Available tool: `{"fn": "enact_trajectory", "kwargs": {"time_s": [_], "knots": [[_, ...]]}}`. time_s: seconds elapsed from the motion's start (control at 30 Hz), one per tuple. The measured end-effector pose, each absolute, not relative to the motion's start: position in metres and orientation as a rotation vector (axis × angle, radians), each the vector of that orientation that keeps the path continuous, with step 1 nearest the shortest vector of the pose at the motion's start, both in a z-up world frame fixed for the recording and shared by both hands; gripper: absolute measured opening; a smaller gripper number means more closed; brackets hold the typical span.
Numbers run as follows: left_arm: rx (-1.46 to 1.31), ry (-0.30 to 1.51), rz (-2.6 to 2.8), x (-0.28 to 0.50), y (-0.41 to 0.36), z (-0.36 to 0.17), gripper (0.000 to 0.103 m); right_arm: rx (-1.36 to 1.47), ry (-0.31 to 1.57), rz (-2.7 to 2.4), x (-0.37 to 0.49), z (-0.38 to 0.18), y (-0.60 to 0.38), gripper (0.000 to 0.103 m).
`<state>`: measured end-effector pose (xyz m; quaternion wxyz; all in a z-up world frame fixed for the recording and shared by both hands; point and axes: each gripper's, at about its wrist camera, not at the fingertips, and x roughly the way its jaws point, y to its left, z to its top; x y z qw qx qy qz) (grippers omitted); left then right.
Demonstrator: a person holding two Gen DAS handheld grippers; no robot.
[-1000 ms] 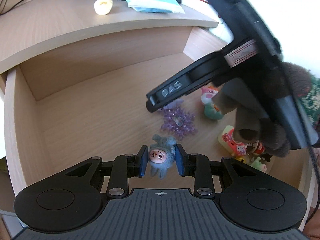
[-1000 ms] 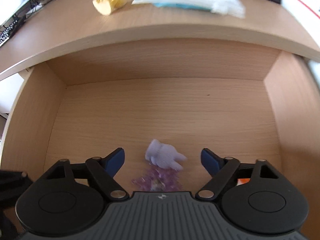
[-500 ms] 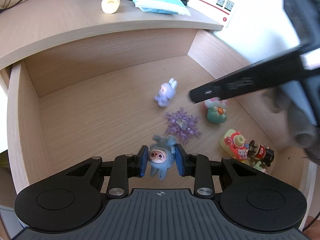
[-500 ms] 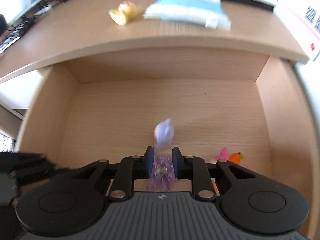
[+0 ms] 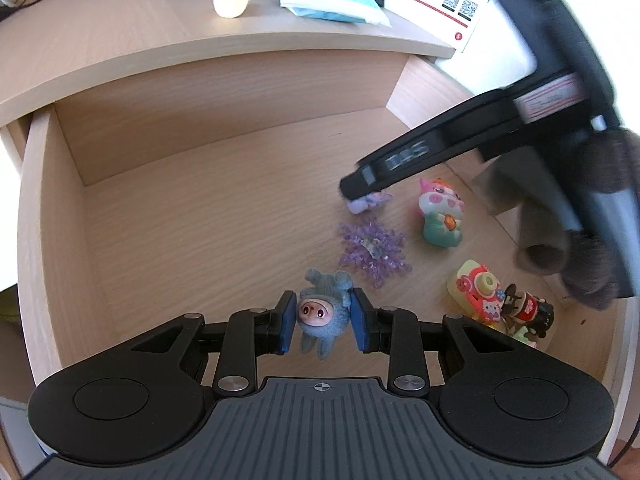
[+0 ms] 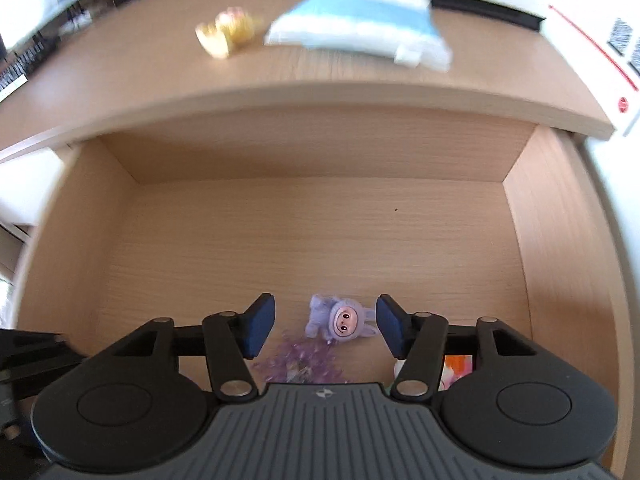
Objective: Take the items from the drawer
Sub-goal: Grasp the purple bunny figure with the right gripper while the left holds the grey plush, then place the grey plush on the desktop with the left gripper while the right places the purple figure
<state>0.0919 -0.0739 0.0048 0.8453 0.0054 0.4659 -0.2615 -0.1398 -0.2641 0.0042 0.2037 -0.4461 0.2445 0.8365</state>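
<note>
My left gripper point(image 5: 323, 322) is shut on a small blue plush bunny point(image 5: 322, 316), held above the floor of the open wooden drawer point(image 5: 192, 216). My right gripper point(image 6: 325, 330) is open low in the drawer, its blue pads on either side of a lilac plush bunny point(image 6: 340, 320) that lies on the drawer floor. In the left wrist view the right gripper's black finger covers most of that lilac bunny point(image 5: 368, 202). A purple crystal cluster point(image 5: 374, 250) lies just in front of the lilac bunny.
On the drawer's right side lie a pink-and-green figurine point(image 5: 440, 216), a yellow toy camera point(image 5: 478, 290) and a dark small figure point(image 5: 528, 312). The desk top point(image 5: 120, 36) above carries a yellow toy point(image 5: 231, 0), a blue-white packet point(image 5: 332, 0) and a white box point(image 5: 448, 4).
The right gripper went from shut to open and dropped back down around the lilac bunny. The left gripper keeps the blue bunny, almost still.
</note>
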Motion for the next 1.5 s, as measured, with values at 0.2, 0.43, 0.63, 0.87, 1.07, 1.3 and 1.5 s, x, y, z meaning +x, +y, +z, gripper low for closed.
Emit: {"fn": "enact_trajectory", "kwargs": {"time_s": [0.2,0.43,0.63,0.87,1.07,1.3,1.5], "knots": [[0.002,0.98,-0.561,0.092,-0.074,0.004,0.033,-1.331,0.749,2.242,-0.151,-0.021,-0.259,0.058],[0.0,0.981,-0.56,0.092,-0.073,0.003,0.033,-1.279,0.732,2.259,-0.133,-0.008,-0.264,0.036],[-0.064,0.989,-0.574,0.097,-0.066,0.006,0.033,-1.176,0.72,2.338,-0.101,0.025,-0.284,0.036],[-0.115,0.761,-0.579,0.13,-0.057,0.081,0.033,-0.988,0.605,2.403,-0.061,0.069,-0.3,0.036],[-0.053,0.545,-0.305,0.204,-0.054,0.113,0.033,-0.929,0.59,2.394,-0.065,0.068,-0.293,0.036],[-0.019,0.656,-0.261,0.246,-0.051,0.071,0.033,-0.894,0.625,2.395,-0.054,0.057,-0.292,0.036],[-0.033,0.508,-0.256,0.23,-0.047,0.082,0.033,-0.895,0.632,2.335,-0.056,0.061,-0.275,0.036]]}}
